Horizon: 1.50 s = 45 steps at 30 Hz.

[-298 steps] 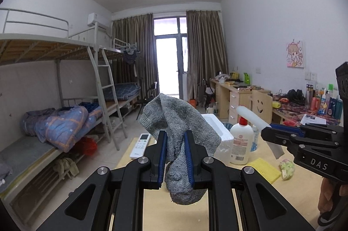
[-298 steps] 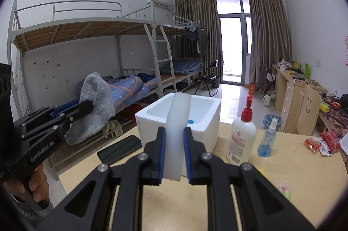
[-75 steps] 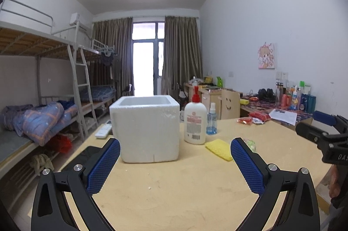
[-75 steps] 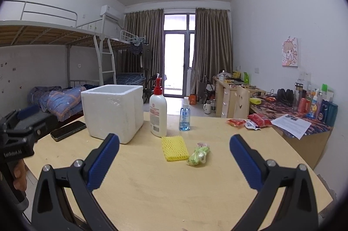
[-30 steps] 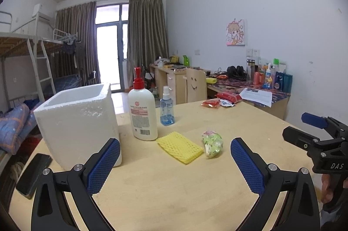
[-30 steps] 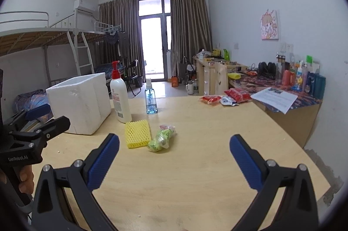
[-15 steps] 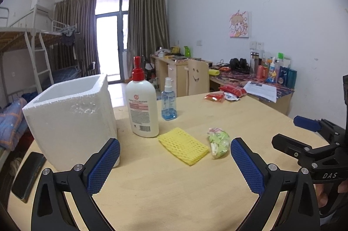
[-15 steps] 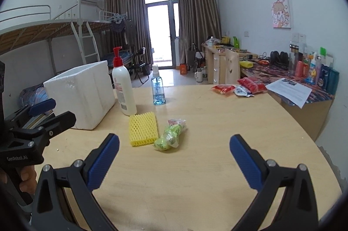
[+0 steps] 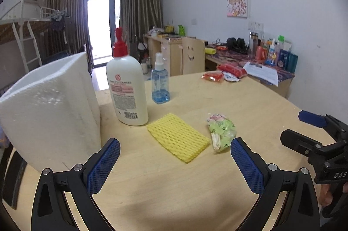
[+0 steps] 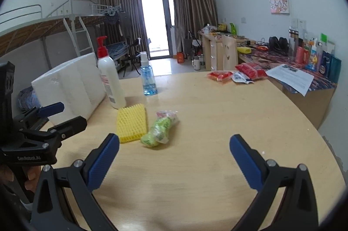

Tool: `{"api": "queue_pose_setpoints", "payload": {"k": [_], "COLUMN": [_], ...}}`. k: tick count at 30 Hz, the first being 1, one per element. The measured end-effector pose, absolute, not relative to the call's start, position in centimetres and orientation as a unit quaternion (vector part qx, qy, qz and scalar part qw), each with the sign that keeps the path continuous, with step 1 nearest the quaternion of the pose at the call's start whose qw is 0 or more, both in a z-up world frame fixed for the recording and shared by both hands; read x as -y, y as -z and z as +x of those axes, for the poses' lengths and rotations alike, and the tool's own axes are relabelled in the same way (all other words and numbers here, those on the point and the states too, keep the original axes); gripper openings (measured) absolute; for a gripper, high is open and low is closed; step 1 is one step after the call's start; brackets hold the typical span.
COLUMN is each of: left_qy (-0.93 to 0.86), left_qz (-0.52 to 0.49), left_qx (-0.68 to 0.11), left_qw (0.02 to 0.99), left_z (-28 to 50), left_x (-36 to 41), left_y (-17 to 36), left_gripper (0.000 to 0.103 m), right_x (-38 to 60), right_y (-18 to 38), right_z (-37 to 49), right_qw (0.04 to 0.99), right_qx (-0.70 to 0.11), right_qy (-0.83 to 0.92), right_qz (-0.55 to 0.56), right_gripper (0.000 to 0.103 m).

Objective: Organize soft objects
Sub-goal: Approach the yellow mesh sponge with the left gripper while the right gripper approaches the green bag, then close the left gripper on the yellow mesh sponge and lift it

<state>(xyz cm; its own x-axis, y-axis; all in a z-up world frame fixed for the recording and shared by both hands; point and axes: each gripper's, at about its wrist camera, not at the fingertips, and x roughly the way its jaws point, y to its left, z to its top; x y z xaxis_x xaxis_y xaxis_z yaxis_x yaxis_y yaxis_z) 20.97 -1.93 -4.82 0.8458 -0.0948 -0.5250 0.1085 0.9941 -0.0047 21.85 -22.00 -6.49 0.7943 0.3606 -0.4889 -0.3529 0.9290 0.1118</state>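
Both grippers have come in closer over the tabletop (image 9: 250,104) than half a second ago, so the yellow foam net (image 9: 177,136) and the green packet (image 9: 221,129) now sit larger ahead of them. The yellow foam net lies flat, just in front of the white pump bottle (image 9: 127,89). The green packet rests just to its right, a thin strip of bare wood between them in the left view; from the right view I cannot tell whether they touch. The left gripper (image 9: 174,162) hangs above the tabletop with its jaws spread wide, holding nothing, the net between them and a little ahead. The right gripper (image 10: 174,158) is likewise wide and empty, the packet just beyond its left finger. Left of the bottle stands the white foam box (image 9: 50,109); behind the bottle stands a small blue spray bottle (image 9: 160,84). Red snack bags (image 10: 235,74) lie at the far edge.
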Motion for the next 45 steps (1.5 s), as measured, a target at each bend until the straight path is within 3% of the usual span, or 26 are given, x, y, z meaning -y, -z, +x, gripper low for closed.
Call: {"api": "queue_pose_setpoints", "payload": {"k": [9, 19, 28, 42, 45], "left_qy": [0.059, 0.056, 0.042, 0.048, 0.052], "left_qz": [0.013, 0.004, 0.006, -0.004, -0.004], "left_qx": [-0.322, -0.368, -0.398, -0.417, -0.416], "left_qw": [0.945, 0.928, 0.916, 0.907, 0.908], "left_z": [24.2, 27.2, 29.4, 30.4, 30.3], "left_x": [2.9, 3.3, 3.4, 2.2, 2.3], "left_y": [6.7, 8.1, 9.4, 10.3, 10.2], "left_gripper": [0.098, 0.086, 0.062, 0.052, 0.039], "right_x": [22.6, 22.8, 22.4, 21.1, 21.0], "right_y": [7.6, 8.3, 8.6, 8.5, 8.6], "right_z": [23.5, 24.7, 25.3, 26.1, 26.3], "right_qw": [0.939, 0.930, 0.925, 0.921, 0.919], "right_qx": [-0.282, -0.300, -0.308, -0.318, -0.324], "right_qy": [-0.197, -0.210, -0.224, -0.225, -0.225], "right_qz": [0.021, 0.021, 0.016, -0.012, -0.013], "right_gripper": [0.102, 0.102, 0.102, 0.102, 0.102]}}
